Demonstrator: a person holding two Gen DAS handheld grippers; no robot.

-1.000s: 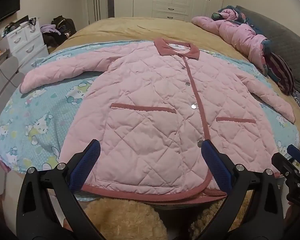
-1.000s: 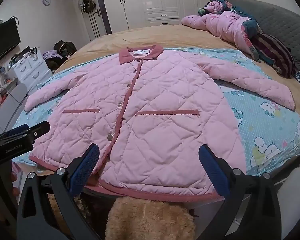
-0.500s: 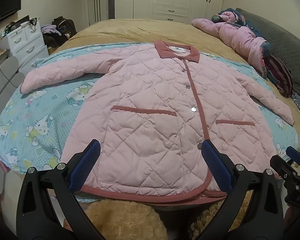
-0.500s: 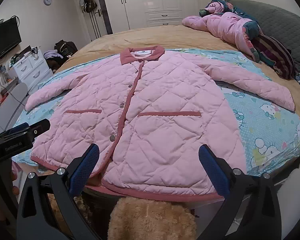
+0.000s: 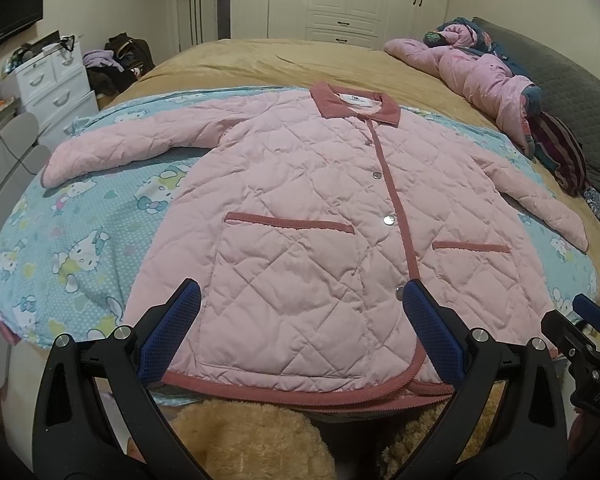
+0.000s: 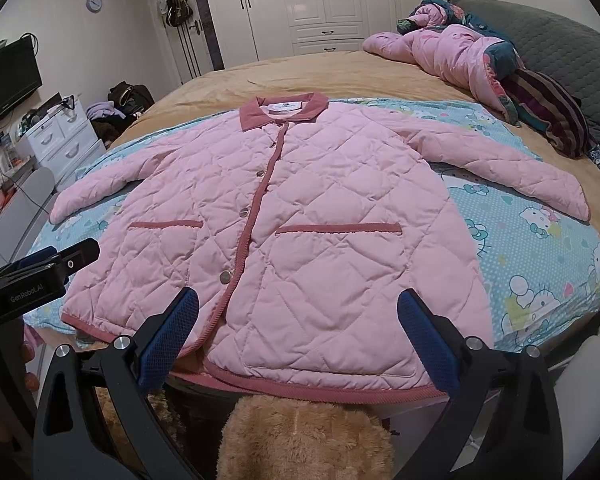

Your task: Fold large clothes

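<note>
Now both hand-held grippers hover spread and empty at the hem of a flat jacket.

Buttoned, sleeves out, the jacket [image 5: 312, 216] lies front-up on the sheet [image 5: 60, 248] across the bed [image 6: 300, 72]. Left hand-held gripper [image 5: 300, 336] and right hand-held gripper [image 6: 298, 338] hang just short of the hem, pinching nothing. Judging by this, folding has not begun: take one sleeve [image 6: 512, 168] at cuff and shoulder, pinch deep into the thick quilting, and lay it straight across the chest. Pockets [image 5: 290, 226] look flat; drawers [image 6: 66, 140] are closed, contents unseen.
</note>
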